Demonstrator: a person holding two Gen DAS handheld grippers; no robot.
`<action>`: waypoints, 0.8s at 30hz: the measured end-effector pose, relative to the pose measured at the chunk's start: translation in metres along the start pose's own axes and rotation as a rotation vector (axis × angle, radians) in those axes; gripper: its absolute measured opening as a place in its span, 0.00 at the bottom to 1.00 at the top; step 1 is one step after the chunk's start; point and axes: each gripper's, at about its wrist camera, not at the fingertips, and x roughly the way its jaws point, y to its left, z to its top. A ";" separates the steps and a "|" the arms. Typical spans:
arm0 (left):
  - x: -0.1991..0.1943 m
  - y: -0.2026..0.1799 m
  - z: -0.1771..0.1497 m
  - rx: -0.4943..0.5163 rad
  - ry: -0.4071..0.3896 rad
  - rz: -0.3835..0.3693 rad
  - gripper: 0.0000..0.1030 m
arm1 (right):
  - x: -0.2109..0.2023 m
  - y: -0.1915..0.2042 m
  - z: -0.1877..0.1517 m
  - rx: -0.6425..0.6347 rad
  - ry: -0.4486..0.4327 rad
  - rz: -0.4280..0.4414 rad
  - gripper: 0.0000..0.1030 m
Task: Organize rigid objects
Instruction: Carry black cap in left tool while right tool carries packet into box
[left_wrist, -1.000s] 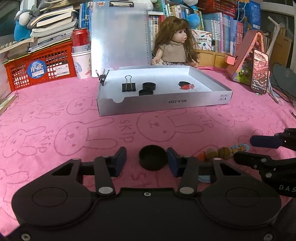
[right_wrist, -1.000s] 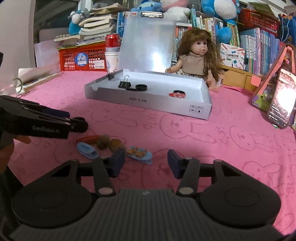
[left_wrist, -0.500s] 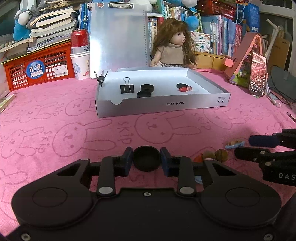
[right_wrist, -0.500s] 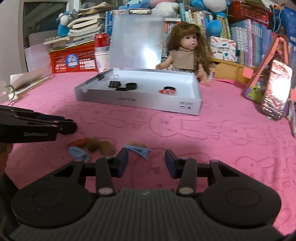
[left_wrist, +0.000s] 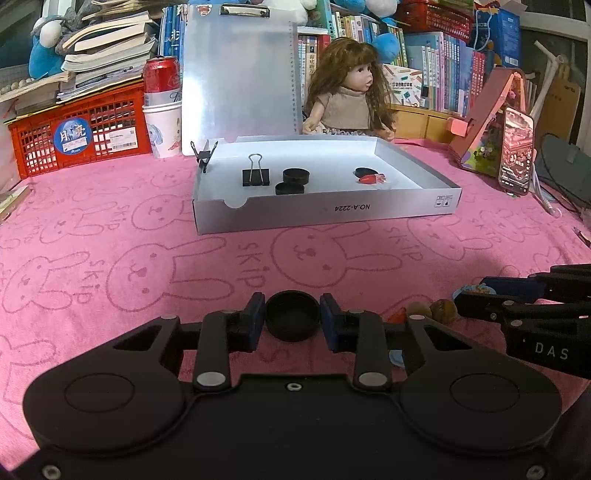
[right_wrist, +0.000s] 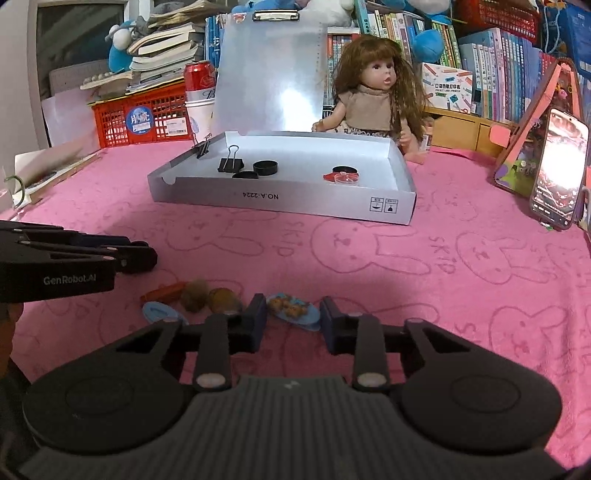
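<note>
My left gripper (left_wrist: 292, 321) is shut on a black round cap (left_wrist: 292, 316) just above the pink cloth. In the right wrist view its black fingers (right_wrist: 140, 254) reach in from the left. My right gripper (right_wrist: 293, 320) is closing on a blue hair clip with brown bears (right_wrist: 293, 312); the clip fills the gap, and its ends meet both pads. Beyond stands the open silver box (left_wrist: 325, 212), holding a black binder clip (left_wrist: 254, 176), two black caps (left_wrist: 294, 175) and a red piece (left_wrist: 371, 178).
Left of the held clip lie two brown fuzzy balls (right_wrist: 207, 297), an orange-red piece (right_wrist: 164, 291) and a second blue clip (right_wrist: 160, 314). A doll (right_wrist: 373, 99), a red crate (left_wrist: 77, 129), a can, cups and books line the back. A phone (right_wrist: 559, 173) stands at the right.
My left gripper's jaws closed onto the black cap. My right gripper shifted until the blue clip sat between its fingers, and its jaws narrowed onto it.
</note>
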 end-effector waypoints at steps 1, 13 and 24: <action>0.000 0.000 0.000 -0.002 0.000 0.000 0.30 | 0.000 0.000 0.000 -0.003 0.000 0.001 0.35; 0.003 0.006 0.024 -0.034 -0.018 -0.004 0.30 | 0.000 -0.003 0.024 -0.008 -0.053 -0.022 0.35; 0.019 0.019 0.066 -0.082 -0.049 0.013 0.30 | 0.016 -0.019 0.061 0.017 -0.082 -0.047 0.35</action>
